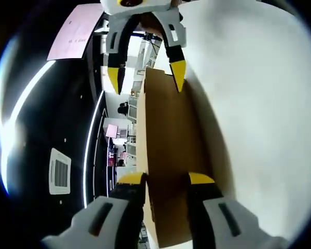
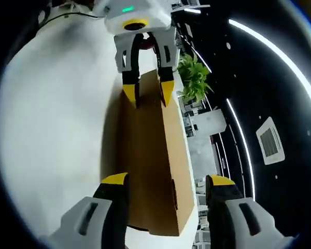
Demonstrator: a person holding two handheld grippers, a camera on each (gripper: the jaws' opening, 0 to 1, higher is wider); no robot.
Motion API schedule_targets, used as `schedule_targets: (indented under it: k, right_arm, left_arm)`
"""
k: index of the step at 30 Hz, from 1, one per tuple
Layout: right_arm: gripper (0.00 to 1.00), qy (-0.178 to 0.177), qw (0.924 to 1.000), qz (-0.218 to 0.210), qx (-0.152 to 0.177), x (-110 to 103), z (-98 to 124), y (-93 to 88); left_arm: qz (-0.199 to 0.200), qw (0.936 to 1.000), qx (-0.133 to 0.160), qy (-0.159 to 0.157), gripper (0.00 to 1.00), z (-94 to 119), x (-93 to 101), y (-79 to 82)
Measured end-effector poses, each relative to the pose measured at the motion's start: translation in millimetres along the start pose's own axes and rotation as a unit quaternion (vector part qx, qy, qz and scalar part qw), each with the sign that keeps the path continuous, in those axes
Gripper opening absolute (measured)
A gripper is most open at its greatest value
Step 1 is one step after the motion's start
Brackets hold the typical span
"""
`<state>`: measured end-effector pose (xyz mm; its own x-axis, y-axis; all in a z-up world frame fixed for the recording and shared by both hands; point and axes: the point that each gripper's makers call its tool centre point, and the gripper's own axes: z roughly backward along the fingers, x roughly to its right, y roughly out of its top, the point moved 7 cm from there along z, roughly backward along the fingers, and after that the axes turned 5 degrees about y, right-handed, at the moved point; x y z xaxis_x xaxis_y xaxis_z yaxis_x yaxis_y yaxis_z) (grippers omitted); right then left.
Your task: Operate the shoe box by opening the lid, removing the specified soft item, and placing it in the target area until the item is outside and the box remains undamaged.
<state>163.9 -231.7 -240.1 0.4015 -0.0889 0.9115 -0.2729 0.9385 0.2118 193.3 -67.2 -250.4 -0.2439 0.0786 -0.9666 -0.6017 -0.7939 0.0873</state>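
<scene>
A brown cardboard shoe box (image 1: 168, 129) lies lid down and closed on a white table (image 1: 259, 104). Both views are rolled sideways. My left gripper (image 1: 166, 179) clamps one end of the box, with a yellow fingertip pressed on each side. At the far end my right gripper (image 1: 145, 77) straddles the box with one fingertip clear of it. In the right gripper view the same shoe box (image 2: 145, 145) runs away from my open right gripper (image 2: 167, 180) towards the left gripper (image 2: 147, 92), which pinches the far end. No soft item shows.
The white table (image 2: 57, 104) spreads wide beside the box. Past its edge stand a green plant (image 2: 194, 78) and office desks. A dark ceiling with light strips and a vent (image 2: 269, 142) shows. A pink sheet (image 1: 75, 31) is at the upper left of the left gripper view.
</scene>
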Motion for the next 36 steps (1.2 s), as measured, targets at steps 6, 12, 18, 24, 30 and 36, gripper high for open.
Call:
schedule_targets:
  k: [6,12,18,24,30,36]
  right_arm:
    - [0.55,-0.008,0.9996,0.022,-0.017,1,-7,3.6]
    - [0.51,-0.013,0.9995,0.018,-0.023,5,-7,2.0]
    - [0.52,-0.015,0.9991,0.027,-0.029,6,-7,2.4]
    - [0.48,-0.012,0.9989,0.033,-0.030,3,-10,2.7]
    - [0.44,-0.001,0.9984,0.045,-0.034,2,-12,4.3]
    - [0.30,0.018,0.9976,0.061,-0.027,-7,-16,2.7]
  left_arm:
    - [0.000,1.0000,-0.001,0.002,0.30,0,0.1,0.5]
    - [0.000,1.0000,0.000,0.003,0.30,0,0.1,0.4]
    - [-0.002,1.0000,-0.002,0.004,0.30,1,1.1,1.3]
    - [-0.001,1.0000,0.002,0.008,0.30,1,1.6,1.0]
    - [-0.001,0.9999,0.002,0.013,0.30,1,2.2,0.8]
    - [0.005,0.9999,0.011,0.011,0.30,1,1.8,-0.7]
